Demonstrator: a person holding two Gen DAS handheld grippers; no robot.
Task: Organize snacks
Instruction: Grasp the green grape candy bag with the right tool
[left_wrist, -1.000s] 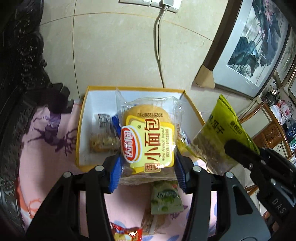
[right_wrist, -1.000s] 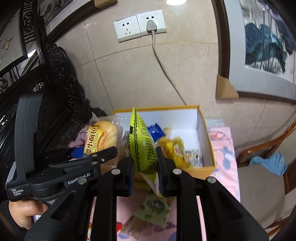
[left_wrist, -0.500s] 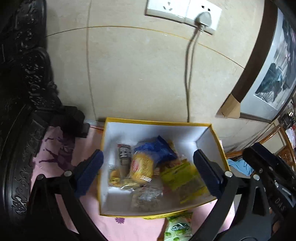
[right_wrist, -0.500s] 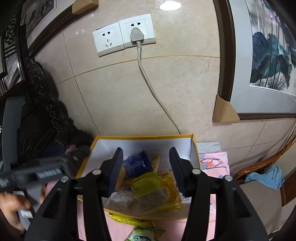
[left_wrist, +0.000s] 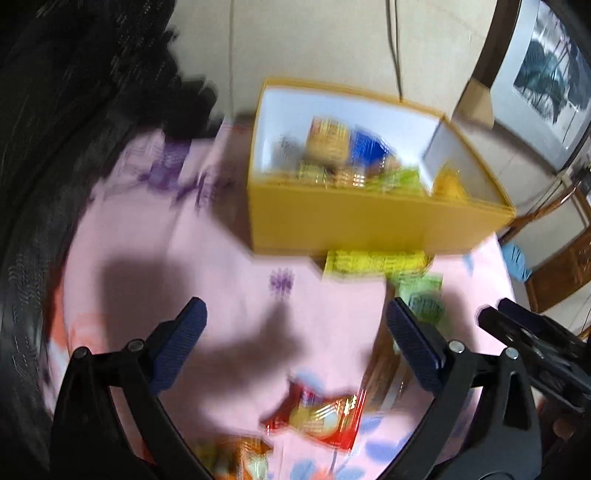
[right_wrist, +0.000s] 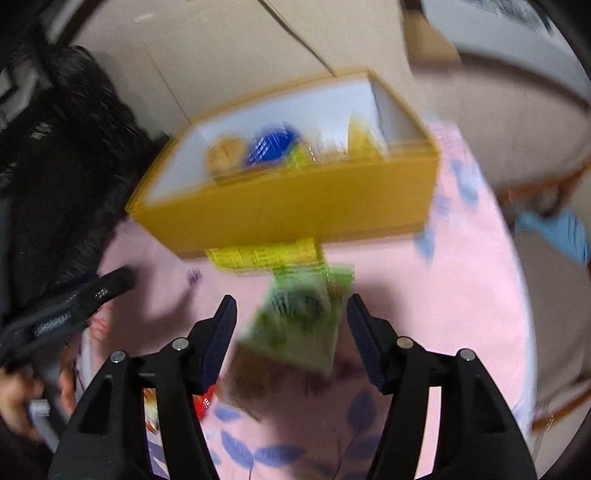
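A yellow box with white inner walls stands on the pink cloth and holds several snack packets, among them a bread packet and a blue one. My left gripper is open wide over bare cloth, with a red packet lying lower between its arms. The jaws of my right gripper are opening. A green packet lies on the cloth between the fingers, and the pads do not press it. A yellow packet rests against the box front. Both views are blurred.
Pink flowered tablecloth covers the table. Dark carved furniture rises at the left. The wall with a cable is behind the box, and a framed picture leans at the right. A blue cloth lies off the table's right side.
Both grippers let go of their packets, the bread and the yellow-green bag, which now lie in the box. Both opened and dropped low to the cloth in front of the box.
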